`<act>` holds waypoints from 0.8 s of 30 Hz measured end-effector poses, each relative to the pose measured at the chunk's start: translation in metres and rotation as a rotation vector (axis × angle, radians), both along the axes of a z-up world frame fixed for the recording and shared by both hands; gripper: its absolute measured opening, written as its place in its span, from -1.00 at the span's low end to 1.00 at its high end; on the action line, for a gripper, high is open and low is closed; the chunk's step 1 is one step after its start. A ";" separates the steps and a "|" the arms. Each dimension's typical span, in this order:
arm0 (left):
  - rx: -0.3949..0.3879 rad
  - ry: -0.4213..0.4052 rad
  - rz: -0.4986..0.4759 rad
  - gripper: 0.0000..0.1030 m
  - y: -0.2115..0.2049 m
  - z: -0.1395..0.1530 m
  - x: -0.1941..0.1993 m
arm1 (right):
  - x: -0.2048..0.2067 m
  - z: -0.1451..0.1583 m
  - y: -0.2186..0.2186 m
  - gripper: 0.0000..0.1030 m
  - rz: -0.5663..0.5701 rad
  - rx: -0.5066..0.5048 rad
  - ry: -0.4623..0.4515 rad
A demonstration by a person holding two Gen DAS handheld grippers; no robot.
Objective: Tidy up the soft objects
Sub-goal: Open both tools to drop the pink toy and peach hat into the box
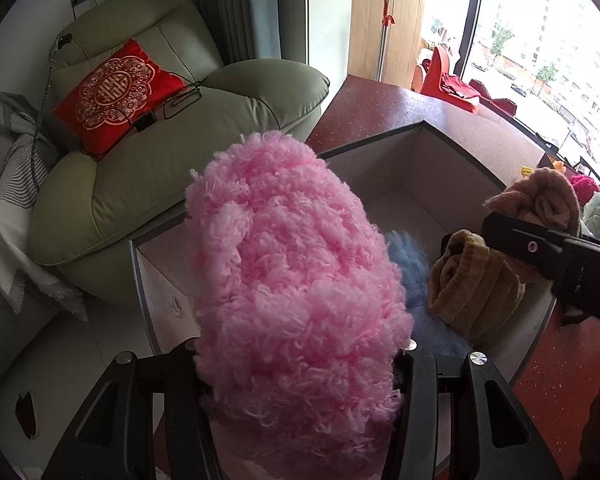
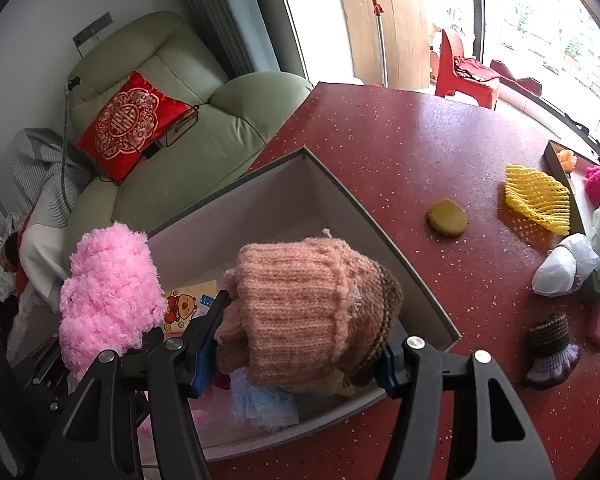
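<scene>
Left wrist view: our left gripper (image 1: 300, 360) has its jaws clamped on a pink fluffy yarn bundle (image 1: 296, 280), curly and oblong, held over the open grey box (image 1: 452, 140), we judge for dropping in. Right wrist view: our right gripper (image 2: 300, 344) has its jaws clamped on a peach ribbed knit piece (image 2: 304, 312), brown-trimmed, above the same box near the counter's (image 2: 400, 152) front edge. Already inside: a blue fuzzy item (image 1: 406, 256) and a mustard knit roll (image 1: 472, 284). Still loose toward the counter's right edge: yellow foam netting (image 2: 536, 196), a white pouch (image 2: 564, 268).
</scene>
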State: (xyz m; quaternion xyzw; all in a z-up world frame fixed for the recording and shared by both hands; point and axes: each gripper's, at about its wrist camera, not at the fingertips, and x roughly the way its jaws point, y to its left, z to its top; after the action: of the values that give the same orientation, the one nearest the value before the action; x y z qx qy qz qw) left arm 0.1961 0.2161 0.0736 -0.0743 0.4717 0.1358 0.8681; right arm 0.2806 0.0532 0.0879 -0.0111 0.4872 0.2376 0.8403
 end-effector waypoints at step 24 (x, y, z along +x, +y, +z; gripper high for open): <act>0.021 -0.029 -0.018 0.98 -0.021 0.034 -0.049 | -0.039 0.036 -0.025 0.99 0.025 -0.106 -0.039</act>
State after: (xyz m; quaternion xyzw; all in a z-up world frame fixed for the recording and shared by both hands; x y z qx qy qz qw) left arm 0.1469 0.1955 0.1073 -0.0630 0.4581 0.1321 0.8768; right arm 0.2413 0.0278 0.1238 -0.0664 0.4826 0.2219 0.8447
